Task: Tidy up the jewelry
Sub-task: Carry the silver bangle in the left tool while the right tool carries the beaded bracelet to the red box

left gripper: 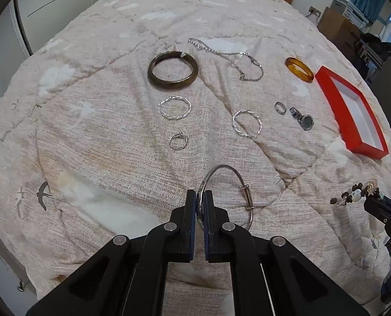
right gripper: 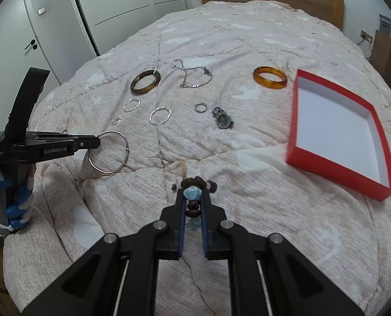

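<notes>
Bedroom: beige quilted bedspread with white bird print, wooden headboard and white wardrobe doors behind.

Red shallow cardboard box with white lining at right side of bed; interior bare, nothing placed in it yet.

Left gripper clamped on thin silver bangle with sliding clasp, ring standing out ahead of the fingers, apparently lifted clear of the fabric. Right gripper closed around dark wooden bead bracelet with pale blue stone, held near the box's front corner.

Left on the bedspread: dark olive stone bangle, silver chain, amber translucent bangle, two twisted silver hoops, small silver ring with setting, plain silver band, small silver wristwatch.

Judgement: early stage. Two pieces in hand, none boxed, eight loose.
</notes>
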Demonstrator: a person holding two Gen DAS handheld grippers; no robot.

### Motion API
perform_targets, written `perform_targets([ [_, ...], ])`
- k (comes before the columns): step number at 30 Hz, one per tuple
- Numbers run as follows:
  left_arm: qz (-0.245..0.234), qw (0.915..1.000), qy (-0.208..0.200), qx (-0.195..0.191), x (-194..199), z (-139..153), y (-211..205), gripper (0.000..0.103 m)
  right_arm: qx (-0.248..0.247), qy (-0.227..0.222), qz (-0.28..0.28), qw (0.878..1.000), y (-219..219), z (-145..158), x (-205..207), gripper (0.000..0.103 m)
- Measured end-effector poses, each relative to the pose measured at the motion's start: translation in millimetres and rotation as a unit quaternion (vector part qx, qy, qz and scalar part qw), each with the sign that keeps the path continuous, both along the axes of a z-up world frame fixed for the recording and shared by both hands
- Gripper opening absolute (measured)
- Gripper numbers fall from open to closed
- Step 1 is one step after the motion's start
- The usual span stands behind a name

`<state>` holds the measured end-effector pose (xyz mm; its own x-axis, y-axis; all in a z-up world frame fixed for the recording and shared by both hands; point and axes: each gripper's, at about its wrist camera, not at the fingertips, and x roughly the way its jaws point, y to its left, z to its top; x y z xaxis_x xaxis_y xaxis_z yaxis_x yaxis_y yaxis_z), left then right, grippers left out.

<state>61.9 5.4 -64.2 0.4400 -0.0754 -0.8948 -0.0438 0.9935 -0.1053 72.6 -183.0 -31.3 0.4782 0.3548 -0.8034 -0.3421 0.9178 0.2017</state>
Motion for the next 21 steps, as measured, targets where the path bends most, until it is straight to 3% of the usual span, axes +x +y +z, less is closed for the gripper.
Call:
perform_targets([
  [13, -0.020, 0.9996, -0.017, 0.002, -3, 24, -13, 0.005, 0.012, -0.026, -0.016, 0.999, -17, 18, -17, 0.009],
  [21, -0.057, 0.9974, -0.044, -0.001, 12, 58, -42, 0.005, 0.013, -0.055, -0.041, 0.998, -46, 39, -14, 0.009],
])
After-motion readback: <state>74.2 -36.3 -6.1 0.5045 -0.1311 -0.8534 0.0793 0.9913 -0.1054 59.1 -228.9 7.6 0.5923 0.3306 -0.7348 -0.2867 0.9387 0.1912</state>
